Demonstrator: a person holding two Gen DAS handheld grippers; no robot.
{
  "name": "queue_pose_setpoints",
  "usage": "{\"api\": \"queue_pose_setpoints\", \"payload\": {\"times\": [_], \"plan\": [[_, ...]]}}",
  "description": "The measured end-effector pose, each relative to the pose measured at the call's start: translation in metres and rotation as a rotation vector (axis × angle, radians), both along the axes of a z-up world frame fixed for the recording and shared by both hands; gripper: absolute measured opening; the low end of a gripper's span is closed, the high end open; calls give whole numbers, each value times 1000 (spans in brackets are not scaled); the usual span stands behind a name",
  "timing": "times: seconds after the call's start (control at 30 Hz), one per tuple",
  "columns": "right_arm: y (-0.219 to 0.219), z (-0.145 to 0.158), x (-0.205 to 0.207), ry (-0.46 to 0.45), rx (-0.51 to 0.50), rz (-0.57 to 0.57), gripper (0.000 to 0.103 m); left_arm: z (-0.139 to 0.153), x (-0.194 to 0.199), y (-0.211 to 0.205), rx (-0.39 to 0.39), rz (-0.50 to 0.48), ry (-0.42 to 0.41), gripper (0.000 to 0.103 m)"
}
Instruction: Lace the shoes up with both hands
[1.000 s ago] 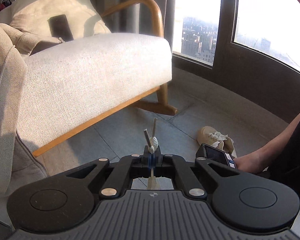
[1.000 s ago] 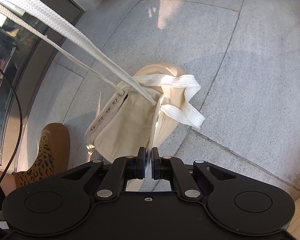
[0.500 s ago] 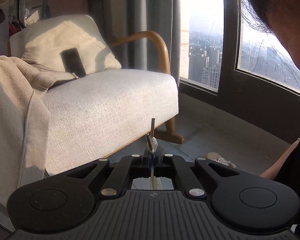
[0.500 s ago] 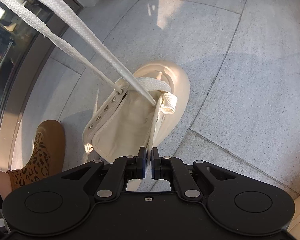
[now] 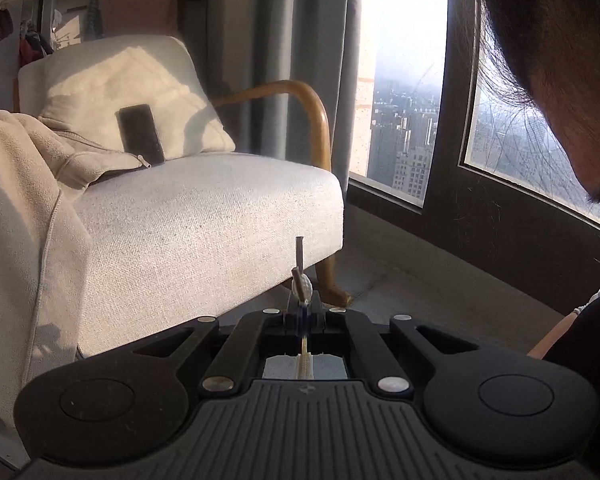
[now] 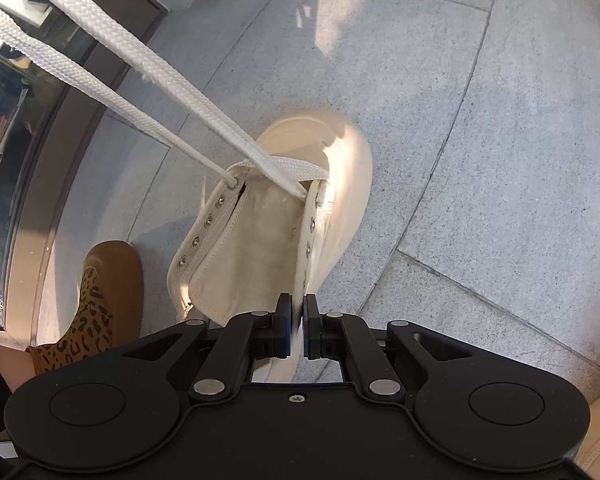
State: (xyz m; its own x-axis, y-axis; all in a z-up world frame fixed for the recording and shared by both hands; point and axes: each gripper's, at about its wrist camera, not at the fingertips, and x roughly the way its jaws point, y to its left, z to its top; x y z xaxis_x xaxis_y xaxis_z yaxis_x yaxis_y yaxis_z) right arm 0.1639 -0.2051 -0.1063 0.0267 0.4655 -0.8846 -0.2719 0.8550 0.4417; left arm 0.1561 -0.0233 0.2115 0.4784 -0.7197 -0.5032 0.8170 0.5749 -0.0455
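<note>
A cream canvas shoe [image 6: 256,256] lies on the grey tiled floor in the right wrist view, tongue exposed and most eyelets bare. My right gripper [image 6: 297,322] is shut on the shoe's right eyelet flap near its top. A white lace [image 6: 140,80] crosses flat between the lowest eyelets, and its two strands run taut up to the upper left. In the left wrist view my left gripper [image 5: 302,314] is shut on both lace ends, whose aglets [image 5: 299,256] stick up past the jaws. The shoe is out of that view.
A cream armchair [image 5: 204,216] with a wooden arm, a dark phone [image 5: 140,134] and a draped blanket [image 5: 16,208] stands ahead of the left gripper. A person's head [image 5: 548,60] leans in before the window. A foot in a leopard-print slipper [image 6: 100,292] rests left of the shoe.
My left gripper rose with the lace ends, so the shoe left its view. The slack loop over the toe was drawn tight and flat. The right gripper kept its hold.
</note>
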Motion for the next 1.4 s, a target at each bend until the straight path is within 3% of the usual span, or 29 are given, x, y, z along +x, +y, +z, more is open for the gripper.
{"api": "queue_pose_setpoints", "payload": {"times": [0.13, 0.3, 0.47, 0.6, 0.67, 0.7, 0.83, 1.0, 1.1, 1.17, 1.23, 1.3, 1.4], "plan": [[-14, 17, 12, -37, 49, -37, 11, -11, 0, 5, -50, 10, 7, 1], [-17, 20, 38, -165, -14, -14, 11, -17, -3, 21, -151, 74, 2, 1], [-16, -14, 59, -88, 63, -14, 12, -19, 2, 34, -166, 101, 6, 1], [-22, -30, 69, -4, 101, -89, 12, -22, 6, 43, -183, 105, 25, 1], [-29, -38, 72, 58, 157, -149, 1, -20, 3, 44, -175, 95, 24, 1], [-30, -38, 72, 62, 164, -156, 1, -21, 2, 43, -167, 93, 24, 1], [-32, -16, 64, -2, 174, -152, 0, -24, 1, 43, -137, 85, 28, 1], [-40, 21, 62, -54, 267, -144, 0, -29, 3, 39, -119, 74, 40, 2], [-38, 29, 64, -109, 206, -113, 0, -26, 1, 40, -145, 72, 37, 2], [-32, 22, 65, -141, 119, -83, 7, -25, 1, 41, -157, 78, 31, 2], [-29, 9, 66, -111, 94, -73, 14, -24, 0, 43, -169, 84, 25, 2], [-28, -2, 66, -65, 103, -72, 25, -22, -1, 44, -181, 90, 20, 2], [-27, -16, 65, -19, 124, -90, 27, -21, -2, 47, -202, 92, 15, 2]]}}
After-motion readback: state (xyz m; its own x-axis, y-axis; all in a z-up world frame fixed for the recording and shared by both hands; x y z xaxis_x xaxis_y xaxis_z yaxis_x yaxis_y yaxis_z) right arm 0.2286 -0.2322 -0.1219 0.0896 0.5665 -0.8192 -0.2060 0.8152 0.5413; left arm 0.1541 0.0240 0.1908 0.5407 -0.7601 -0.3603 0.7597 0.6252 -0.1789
